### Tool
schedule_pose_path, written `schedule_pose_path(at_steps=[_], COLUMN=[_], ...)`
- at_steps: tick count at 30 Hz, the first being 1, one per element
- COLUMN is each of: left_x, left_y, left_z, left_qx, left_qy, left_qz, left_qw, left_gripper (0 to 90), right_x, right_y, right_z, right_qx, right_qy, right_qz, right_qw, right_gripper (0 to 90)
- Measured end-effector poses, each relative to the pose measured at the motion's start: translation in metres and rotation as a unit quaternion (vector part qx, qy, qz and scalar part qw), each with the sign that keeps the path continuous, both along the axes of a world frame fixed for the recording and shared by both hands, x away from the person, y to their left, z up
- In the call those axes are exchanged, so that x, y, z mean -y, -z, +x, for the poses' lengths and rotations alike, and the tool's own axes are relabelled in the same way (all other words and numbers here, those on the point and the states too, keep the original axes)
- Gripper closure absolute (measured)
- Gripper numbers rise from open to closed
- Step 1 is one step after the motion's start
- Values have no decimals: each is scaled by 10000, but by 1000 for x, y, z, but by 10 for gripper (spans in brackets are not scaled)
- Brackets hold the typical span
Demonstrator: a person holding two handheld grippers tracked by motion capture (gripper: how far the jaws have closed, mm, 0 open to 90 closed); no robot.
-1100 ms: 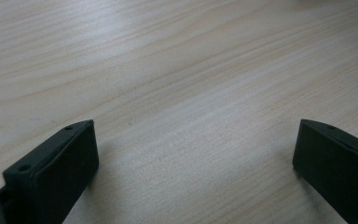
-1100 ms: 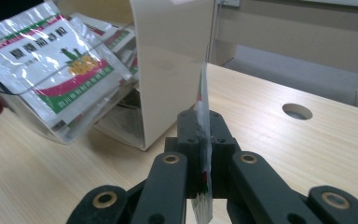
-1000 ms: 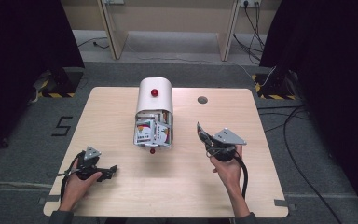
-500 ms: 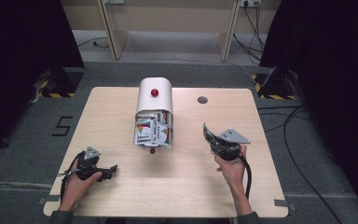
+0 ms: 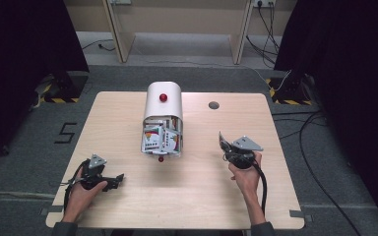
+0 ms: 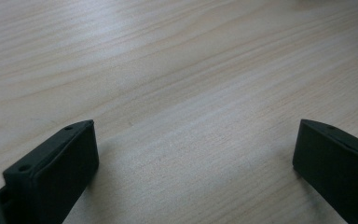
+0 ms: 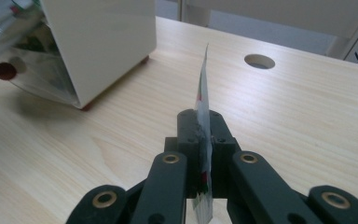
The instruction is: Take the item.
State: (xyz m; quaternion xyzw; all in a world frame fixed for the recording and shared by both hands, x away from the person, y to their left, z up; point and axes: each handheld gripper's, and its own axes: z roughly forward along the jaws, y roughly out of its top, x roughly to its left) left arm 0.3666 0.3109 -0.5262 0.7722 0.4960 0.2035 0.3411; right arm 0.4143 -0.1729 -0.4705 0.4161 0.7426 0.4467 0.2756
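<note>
A white round-topped box (image 5: 163,103) with a red knob stands at the middle of the wooden table (image 5: 118,113). Its front flap (image 5: 161,140) hangs open over several colourful printed cards. My right gripper (image 5: 225,142) is to the right of the box, shut on a thin printed card (image 5: 222,138) held upright. In the right gripper view the card (image 7: 203,79) stands edge-on between the jaws of that gripper (image 7: 203,116), with the box (image 7: 102,37) at the upper left. My left gripper (image 5: 118,179) rests at the front left, and in its own view this gripper (image 6: 193,135) is open over bare wood.
A round cable hole (image 5: 214,105) sits in the table behind the right gripper, and the hole (image 7: 259,61) lies past the card's tip. Dark curtains flank the table. Cables trail on the floor at the right.
My right gripper has sunk a little and drifted toward the right with the card still in it. The left gripper has stayed put.
</note>
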Motion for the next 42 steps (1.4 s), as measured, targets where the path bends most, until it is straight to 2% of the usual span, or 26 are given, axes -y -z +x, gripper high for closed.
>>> schedule_pose_path(at_steps=[12,17,24,37,42], left_x=[0,0,0,0,0], left_y=[0,0,0,0,0], left_z=[0,0,0,0,0], left_qx=[0,-1,-1,-3,-3], left_qy=[0,0,0,3,0], left_qz=[0,-1,0,4,0], left_qw=[10000,10000,10000,10000,10000], left_gripper=[0,0,0,0,0], right_x=[2,2,-2,-9,-9], right_y=[14,18,29,34,35], right_z=[8,10,13,13,13], right_qx=[-178,-207,-353,-463,-569], right_qy=[112,167,135,41,-4], right_qz=[-168,-331,-436,-424,-285], right_qw=[9996,9991,9983,9980,9980], right_gripper=[873,872,867,815,757])
